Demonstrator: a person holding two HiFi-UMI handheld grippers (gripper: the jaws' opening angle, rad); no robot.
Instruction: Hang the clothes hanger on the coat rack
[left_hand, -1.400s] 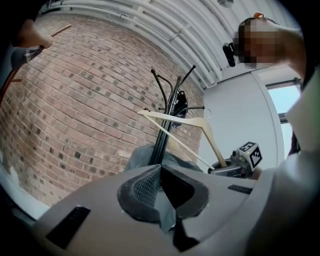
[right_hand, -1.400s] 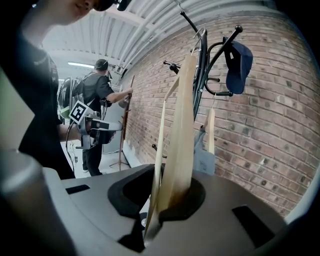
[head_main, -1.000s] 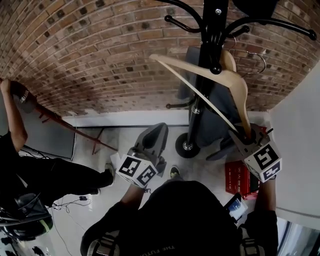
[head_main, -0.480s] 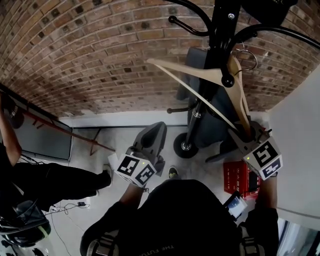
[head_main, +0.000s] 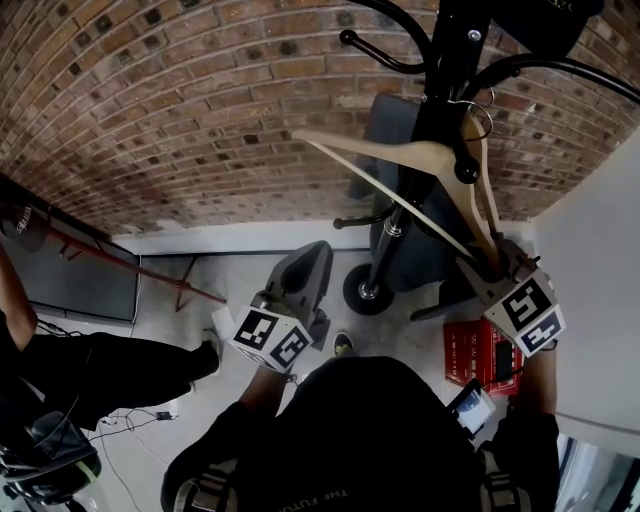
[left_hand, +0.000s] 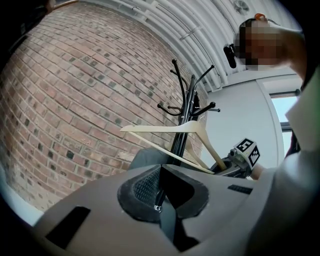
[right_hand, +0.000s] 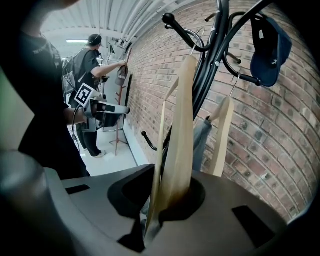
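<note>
My right tongs (right_hand: 167, 197) are clenched on one end of the wooden clothes hanger (right_hand: 182, 125). The wood goes right down between the jaws, and they have not let go at all. The rest of the hanger sticks up and away toward the black coat rack (head_main: 440, 100).

My left tongs (left_hand: 159, 197) are closed with nothing in them. They wait low and well away from the rack.

Here is what has changed. A second ago the metal hook (head_main: 478, 108) of the hanger was out to the side of the pole. Now it is in close, just beside the pole and above a round knob on one of the rack's arms. The long bar of the hanger also lies flatter than before.

I think the hook is almost there, but I cannot tell if it is over an arm yet. So the hanger is not hung for sure.

Another wooden hanger (right_hand: 223, 130) and a blue cap (right_hand: 272, 47) are already on the rack, near the brick wall (head_main: 200, 100).
</note>
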